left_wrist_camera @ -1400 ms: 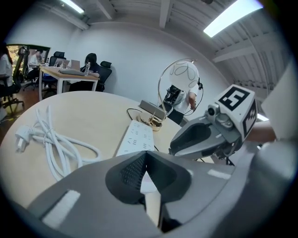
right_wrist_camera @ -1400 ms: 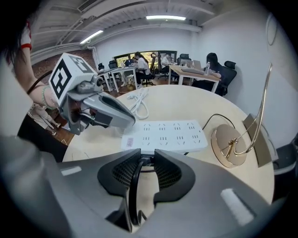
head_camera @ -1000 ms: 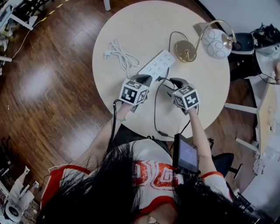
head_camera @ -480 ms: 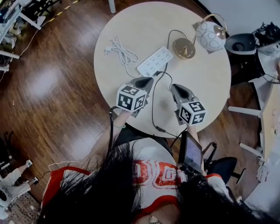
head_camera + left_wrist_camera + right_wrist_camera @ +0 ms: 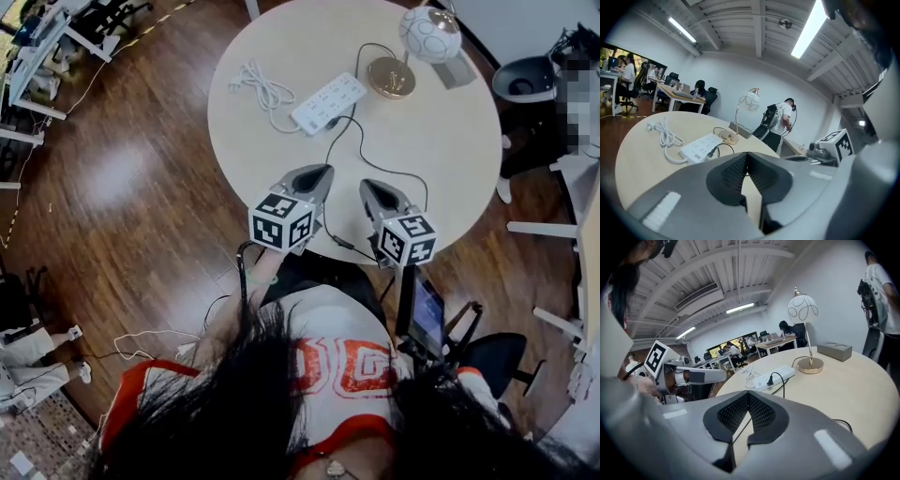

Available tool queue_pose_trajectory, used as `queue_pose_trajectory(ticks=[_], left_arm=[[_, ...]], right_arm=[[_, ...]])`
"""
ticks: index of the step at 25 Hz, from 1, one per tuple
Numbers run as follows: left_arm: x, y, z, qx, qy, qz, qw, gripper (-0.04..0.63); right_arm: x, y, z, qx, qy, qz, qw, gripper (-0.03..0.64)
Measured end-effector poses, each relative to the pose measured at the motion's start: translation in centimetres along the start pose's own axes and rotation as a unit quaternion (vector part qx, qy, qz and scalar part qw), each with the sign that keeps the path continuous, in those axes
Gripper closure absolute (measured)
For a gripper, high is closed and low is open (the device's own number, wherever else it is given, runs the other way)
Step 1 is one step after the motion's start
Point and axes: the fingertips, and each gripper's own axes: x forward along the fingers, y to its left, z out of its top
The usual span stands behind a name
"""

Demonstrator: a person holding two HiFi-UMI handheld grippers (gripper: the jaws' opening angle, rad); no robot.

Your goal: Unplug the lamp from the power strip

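The white power strip (image 5: 328,103) lies at the far side of the round table (image 5: 450,159). A black plug (image 5: 771,379) sits in it, and its black cord (image 5: 328,159) runs to the table's near edge. The lamp (image 5: 392,77) with a gold base and white globe shade stands to the right of the strip. My left gripper (image 5: 322,171) and right gripper (image 5: 367,186) hover side by side over the near edge, well short of the strip. The left jaws (image 5: 746,154) are shut and empty. The right jaws (image 5: 749,393) have just been closing and are shut with nothing between them.
A coiled white cable (image 5: 262,89) lies left of the strip. A grey box (image 5: 457,70) sits behind the lamp. A person (image 5: 780,122) stands beyond the table. A black chair (image 5: 530,80) is at its right, and desks with seated people stand further off.
Both grippers have drawn back from the power strip toward the table's near edge and risen. The right jaws went from wide open to shut. The plug stays in the strip.
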Motion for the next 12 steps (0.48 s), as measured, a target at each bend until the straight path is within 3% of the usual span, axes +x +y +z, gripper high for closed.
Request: queue_pose_trajectory(ticks=[6,12], left_arm=[[-3.1,-3.0,-0.5,0.013,-0.023,0.007,0.9996,0.595],[-6.5,-3.2,-0.5,0.018,-0.034,0.014,0.9992,0.595]], right_arm=[[-1.6,2.8,-0.7,-0.025,-0.013,0.011,1.0,0.616],[-1.8,5.9,-1.0,-0.039,-0.017,0.009,0.999,0.617]])
